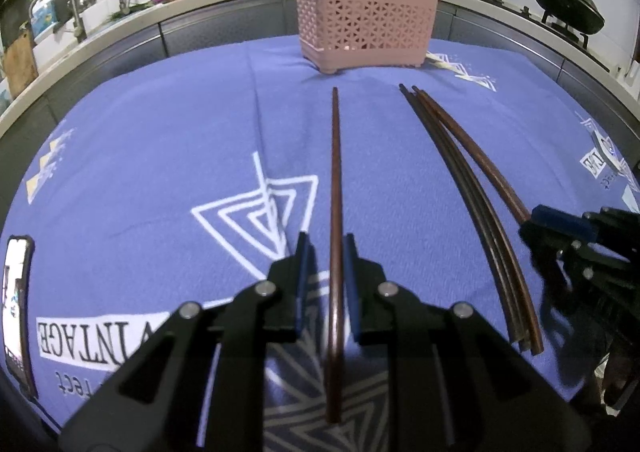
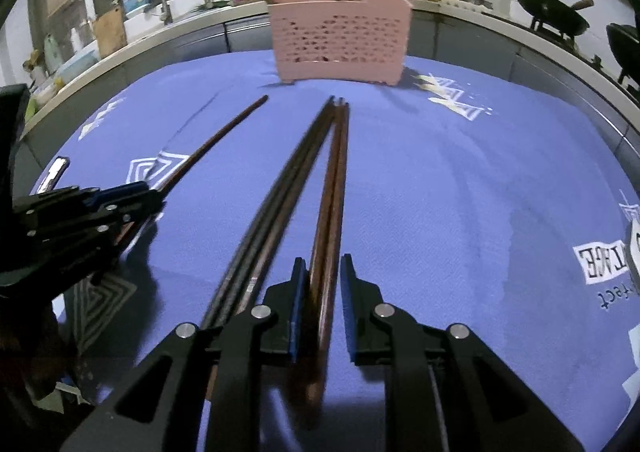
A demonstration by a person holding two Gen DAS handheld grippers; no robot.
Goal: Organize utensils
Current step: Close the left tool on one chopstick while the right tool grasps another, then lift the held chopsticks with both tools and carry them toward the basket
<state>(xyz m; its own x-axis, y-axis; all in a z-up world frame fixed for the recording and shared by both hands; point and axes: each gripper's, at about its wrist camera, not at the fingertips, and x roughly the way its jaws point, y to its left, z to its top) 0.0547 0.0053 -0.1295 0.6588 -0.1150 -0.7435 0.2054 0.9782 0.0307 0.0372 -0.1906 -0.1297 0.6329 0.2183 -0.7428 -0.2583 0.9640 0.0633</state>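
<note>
A soft blue-violet printed cloth [image 1: 160, 139] covers the tabletop, and at its far edge stands a pink perforated plastic basket [image 1: 364, 21], boxy on small feet, with several chopsticks leaning out of it. On the cloth in front of the basket lie long, slim, smooth wooden sticks pointing toward it: a single reddish-brown chopstick [image 1: 336, 187] to the left and a bundle of dark chopsticks [image 2: 276, 211] beside a reddish-brown pair [image 2: 332, 211]. The left tool [image 1: 326, 252] is nearly closed with the single chopstick between its blue pads, though contact is unclear, and the right tool [image 2: 322, 272] stands narrowly around the pair, its left pad touching.
</note>
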